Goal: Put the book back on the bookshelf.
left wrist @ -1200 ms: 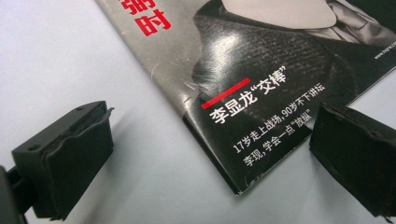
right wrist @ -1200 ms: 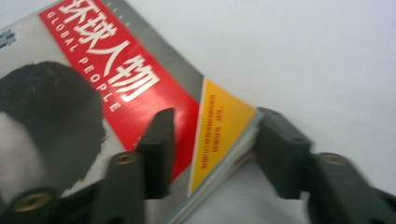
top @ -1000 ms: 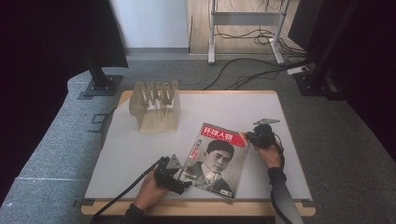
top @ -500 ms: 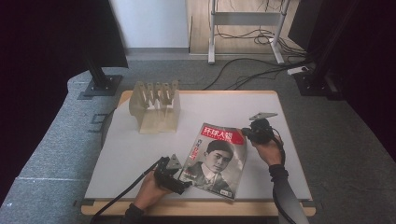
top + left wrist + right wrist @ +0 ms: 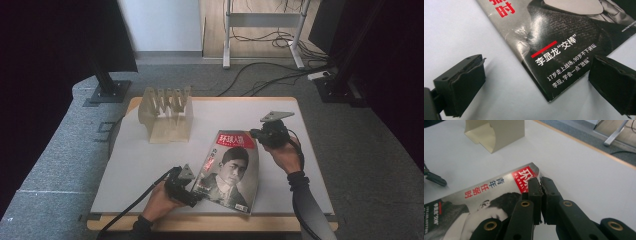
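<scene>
A magazine (image 5: pixel 230 170) with a portrait cover and a red title block lies on the white table (image 5: pixel 150 165). Its far right corner is raised off the surface. My right gripper (image 5: pixel 254 134) is shut on that corner, and in the right gripper view the jaws (image 5: pixel 541 182) pinch the edge of the magazine (image 5: pixel 486 192) beside the red title. My left gripper (image 5: pixel 192 192) is open at the magazine's near left corner. In the left gripper view the jaws (image 5: pixel 536 72) straddle the corner of the magazine (image 5: pixel 564 37), one over the cover and one over bare table.
A pale wooden slotted rack (image 5: pixel 167 112) stands at the table's far left, also seen as a rack (image 5: pixel 496 132) in the right gripper view. Cables and metal stand legs (image 5: pixel 227 55) cover the floor beyond the table. The table's wooden front edge (image 5: pixel 210 222) runs near my forearms.
My right gripper has risen and shifted slightly left, lifting the magazine's far right corner with it. The left gripper has stayed in place.
</scene>
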